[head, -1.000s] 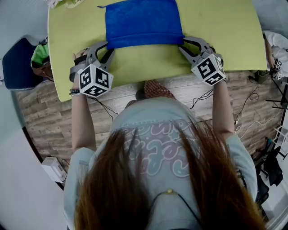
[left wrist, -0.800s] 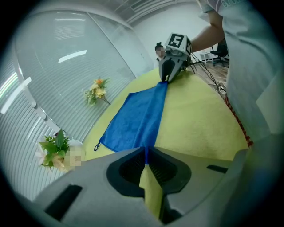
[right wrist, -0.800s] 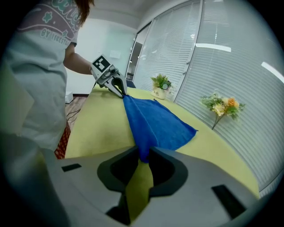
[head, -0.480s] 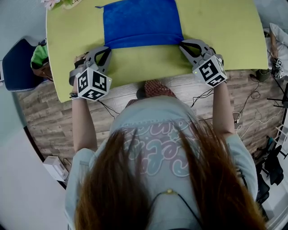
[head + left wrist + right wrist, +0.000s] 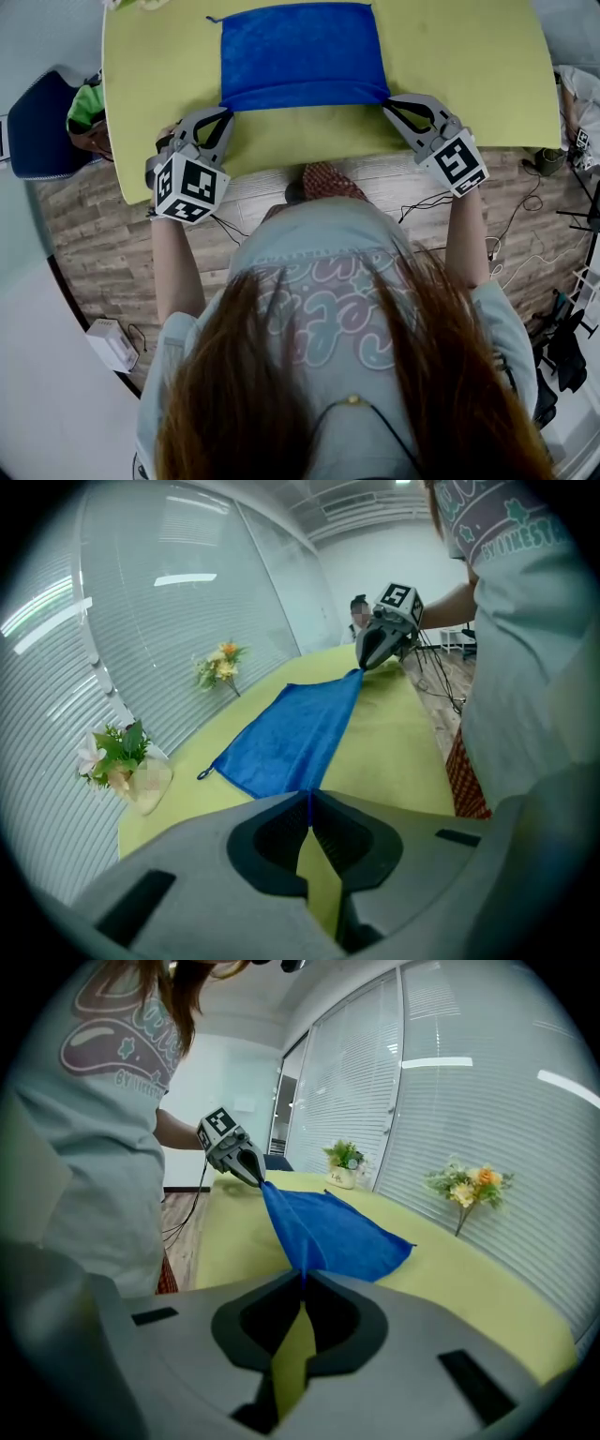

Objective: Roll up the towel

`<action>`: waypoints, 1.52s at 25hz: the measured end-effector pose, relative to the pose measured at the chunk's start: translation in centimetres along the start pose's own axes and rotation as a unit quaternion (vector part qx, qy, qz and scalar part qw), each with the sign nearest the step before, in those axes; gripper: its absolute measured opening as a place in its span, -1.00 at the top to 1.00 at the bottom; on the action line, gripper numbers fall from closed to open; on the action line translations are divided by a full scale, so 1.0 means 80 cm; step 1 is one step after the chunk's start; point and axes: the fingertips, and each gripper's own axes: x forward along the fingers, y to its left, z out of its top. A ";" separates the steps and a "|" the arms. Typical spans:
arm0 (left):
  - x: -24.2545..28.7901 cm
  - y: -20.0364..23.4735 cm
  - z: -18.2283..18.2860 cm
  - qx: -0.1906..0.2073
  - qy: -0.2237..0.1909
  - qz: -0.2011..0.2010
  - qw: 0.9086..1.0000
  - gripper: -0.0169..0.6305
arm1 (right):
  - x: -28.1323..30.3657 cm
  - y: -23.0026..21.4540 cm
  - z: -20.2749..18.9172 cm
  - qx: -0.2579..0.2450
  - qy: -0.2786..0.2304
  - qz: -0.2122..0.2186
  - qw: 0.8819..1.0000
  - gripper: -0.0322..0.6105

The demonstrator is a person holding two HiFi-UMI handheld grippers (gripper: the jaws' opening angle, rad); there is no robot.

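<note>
Left gripper [image 5: 223,105] is pinched shut on the towel's [image 5: 300,52] near corner at 7 o'clock, a thin blue fold caught between its pads in its own view [image 5: 309,797]. Right gripper [image 5: 386,98] is clamped on the near corner at 5 o'clock; its jaws have just been closing, and the blue corner sits between them [image 5: 302,1279].

From the head view the towel lies spread flat at 12 o'clock on the yellow-green surface [image 5: 450,56]. Its far edge is close to the top of the frame, and its near edge is pulled straight between the two grippers. In the right gripper view the towel [image 5: 333,1227] rises from the surface toward both pinched corners, so the near edge looks a little lifted. The left gripper [image 5: 258,1180] shows there at 11 o'clock. In the left gripper view the towel [image 5: 291,733] runs away to the right gripper [image 5: 361,667] at 1 o'clock.

Beyond the towel, flowers [image 5: 222,665] and a plant [image 5: 117,761] stand along the far side of the surface, by the blinds.

Each gripper carries its marker cube [image 5: 190,186] near the surface's near edge, with the person's forearms reaching in from 6 o'clock. Off the surface, a blue chair [image 5: 37,127] stands at 9 o'clock. Cables [image 5: 427,202] trail over the wooden floor [image 5: 84,244] at 3 o'clock, and a white box [image 5: 111,344] lies at 8 o'clock.
</note>
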 end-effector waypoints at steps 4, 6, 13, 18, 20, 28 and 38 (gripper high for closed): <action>-0.012 -0.013 0.001 -0.004 0.008 -0.017 1.000 0.89 | -0.016 0.014 0.006 0.017 -0.011 0.014 1.000 0.83; -0.015 -0.013 0.002 -0.007 0.011 -0.024 1.000 0.89 | -0.019 0.013 0.011 0.024 -0.022 0.014 0.999 0.83; -0.001 0.000 -0.003 -0.012 0.026 -0.033 0.999 0.89 | -0.002 -0.003 0.010 0.046 -0.015 0.012 0.999 0.83; 0.008 0.018 0.003 -0.018 0.028 -0.026 0.999 0.88 | 0.006 -0.024 0.008 0.052 -0.008 -0.003 0.999 0.83; 0.015 0.025 0.003 -0.021 0.029 -0.023 0.999 0.88 | 0.011 -0.034 0.008 0.060 -0.010 -0.007 0.998 0.83; 0.039 0.044 -0.002 -0.022 0.038 -0.009 0.999 0.88 | 0.035 -0.055 0.004 0.052 0.007 -0.015 0.999 0.82; 0.055 0.066 -0.006 -0.005 0.050 0.008 0.999 0.88 | 0.058 -0.070 -0.003 0.015 0.032 -0.021 0.999 0.81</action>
